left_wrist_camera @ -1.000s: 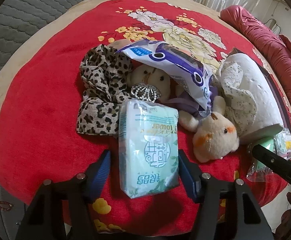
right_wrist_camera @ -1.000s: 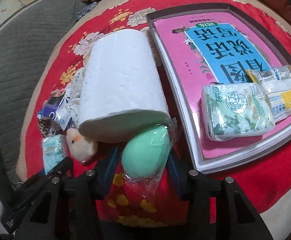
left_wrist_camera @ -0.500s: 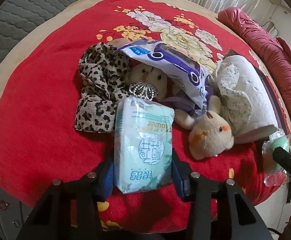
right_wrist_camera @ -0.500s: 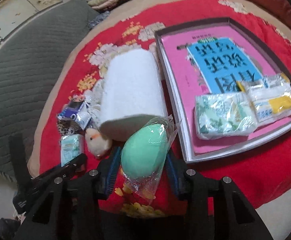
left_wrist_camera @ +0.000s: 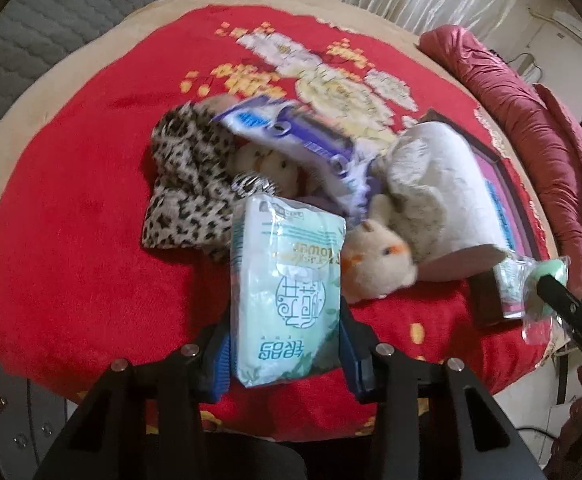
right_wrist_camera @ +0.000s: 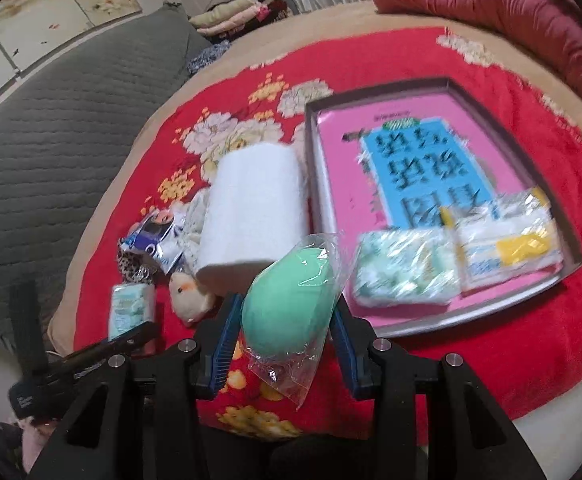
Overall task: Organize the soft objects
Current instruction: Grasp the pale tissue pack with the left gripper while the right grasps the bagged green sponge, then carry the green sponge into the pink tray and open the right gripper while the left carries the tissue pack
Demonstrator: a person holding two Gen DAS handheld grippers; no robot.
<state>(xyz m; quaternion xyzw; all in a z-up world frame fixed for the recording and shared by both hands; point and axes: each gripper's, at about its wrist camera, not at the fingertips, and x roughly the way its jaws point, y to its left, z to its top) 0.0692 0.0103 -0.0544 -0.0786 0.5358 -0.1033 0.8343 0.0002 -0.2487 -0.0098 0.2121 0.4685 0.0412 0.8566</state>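
Red plush blanket (left_wrist_camera: 71, 208) scattered with white and yellow flowers. Crumpled leopard-print cloth (left_wrist_camera: 187, 184) in tan and black. Pale mint tissue pack (left_wrist_camera: 287, 296) with teal lettering. Cream plush toy (left_wrist_camera: 379, 264) with orange marks. White-and-purple foil packet (left_wrist_camera: 311, 140). Mint-green egg-shaped sponge (right_wrist_camera: 291, 304) in clear plastic. Pink-and-blue printed tray (right_wrist_camera: 443, 92) with grey rim. Plain white paper roll (right_wrist_camera: 255, 208).

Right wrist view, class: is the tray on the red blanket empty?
No, the tray already holds a pink and blue book and two tissue packs, a green-printed one and a yellow-labelled one.
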